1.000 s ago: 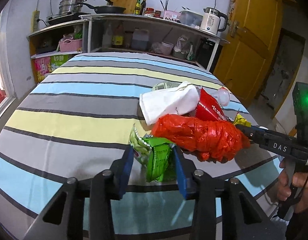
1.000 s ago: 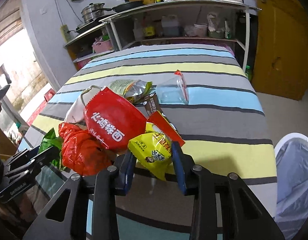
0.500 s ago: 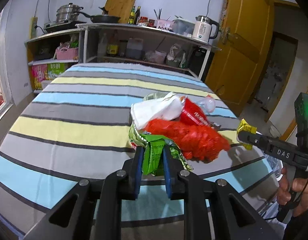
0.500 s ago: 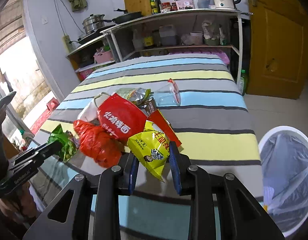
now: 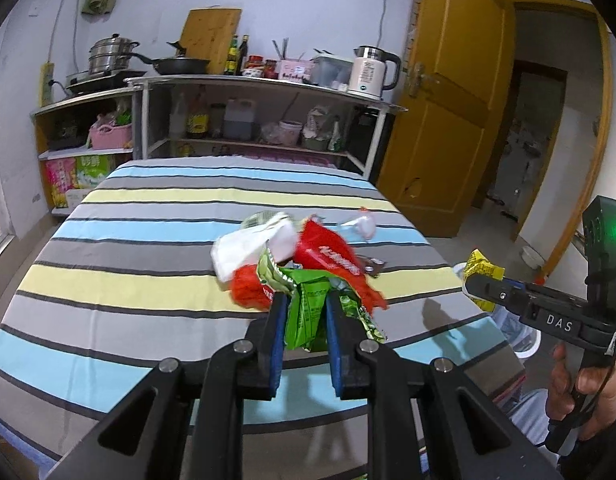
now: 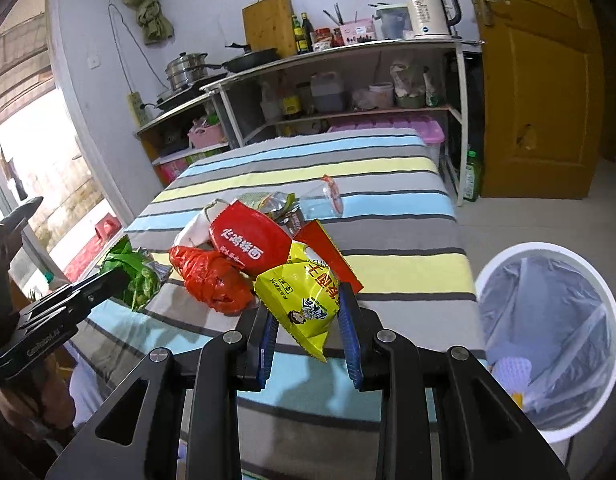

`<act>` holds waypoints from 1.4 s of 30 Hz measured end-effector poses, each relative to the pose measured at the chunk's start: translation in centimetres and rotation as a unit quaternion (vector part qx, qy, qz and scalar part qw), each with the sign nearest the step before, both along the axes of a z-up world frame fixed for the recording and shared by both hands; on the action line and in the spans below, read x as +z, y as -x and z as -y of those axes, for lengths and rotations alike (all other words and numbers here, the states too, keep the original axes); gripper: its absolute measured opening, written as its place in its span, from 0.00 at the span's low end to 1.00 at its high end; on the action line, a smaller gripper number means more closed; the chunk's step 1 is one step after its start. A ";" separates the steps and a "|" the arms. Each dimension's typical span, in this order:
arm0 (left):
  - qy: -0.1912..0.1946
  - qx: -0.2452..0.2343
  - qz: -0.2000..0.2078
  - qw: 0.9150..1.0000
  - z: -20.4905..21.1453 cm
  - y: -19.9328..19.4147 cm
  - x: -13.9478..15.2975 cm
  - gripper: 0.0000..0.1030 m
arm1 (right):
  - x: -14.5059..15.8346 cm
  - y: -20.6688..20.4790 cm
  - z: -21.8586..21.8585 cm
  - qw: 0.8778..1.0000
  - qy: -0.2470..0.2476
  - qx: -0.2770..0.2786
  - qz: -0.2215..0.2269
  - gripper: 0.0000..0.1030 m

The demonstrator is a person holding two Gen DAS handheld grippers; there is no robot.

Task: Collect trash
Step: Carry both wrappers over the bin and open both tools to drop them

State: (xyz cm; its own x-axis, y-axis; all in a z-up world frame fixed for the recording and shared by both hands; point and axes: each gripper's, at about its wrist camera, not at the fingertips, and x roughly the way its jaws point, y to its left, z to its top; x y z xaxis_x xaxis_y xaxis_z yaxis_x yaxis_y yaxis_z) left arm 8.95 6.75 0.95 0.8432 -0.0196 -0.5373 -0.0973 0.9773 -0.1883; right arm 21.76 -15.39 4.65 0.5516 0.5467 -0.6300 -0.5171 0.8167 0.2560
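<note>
1. The left gripper (image 5: 305,312) is matte black, with blue pads (image 5: 278,344) inside its fingers and round silver screws on the arms.
2. The right gripper (image 6: 308,322) matches it; white letters "DAS" mark its side, below a black box with a green light.
3. A bare hand (image 5: 580,396) shows, a thin black cable beside it.

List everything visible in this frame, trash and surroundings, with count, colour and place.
green wrapper: 1, green, in left tongs
yellow snack bag: 1, yellow, in right tongs
red snack bag: 1, red, middle of pile
red plastic bag: 1, orange-red, pile's near side
white bag: 1, white, pile's left
clear cup: 1, on its side, behind pile
striped table: 1, blue, yellow, grey
bin: 1, white, lined, floor right of table
kettle: 1, white, top shelf
right hand: 1, on tongs handle
</note>
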 end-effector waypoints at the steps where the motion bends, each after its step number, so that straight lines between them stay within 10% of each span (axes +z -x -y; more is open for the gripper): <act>1: 0.000 -0.005 0.001 1.000 0.3 -0.1 0.1 0.19 | 0.1 0.0 0.2 1.000 -0.001 -0.002 0.001 0.29; 42: -0.001 -0.243 -0.013 0.970 20.0 -10.7 -0.1 0.19 | -3.2 -1.2 18.2 0.981 0.000 -0.192 -0.031 0.29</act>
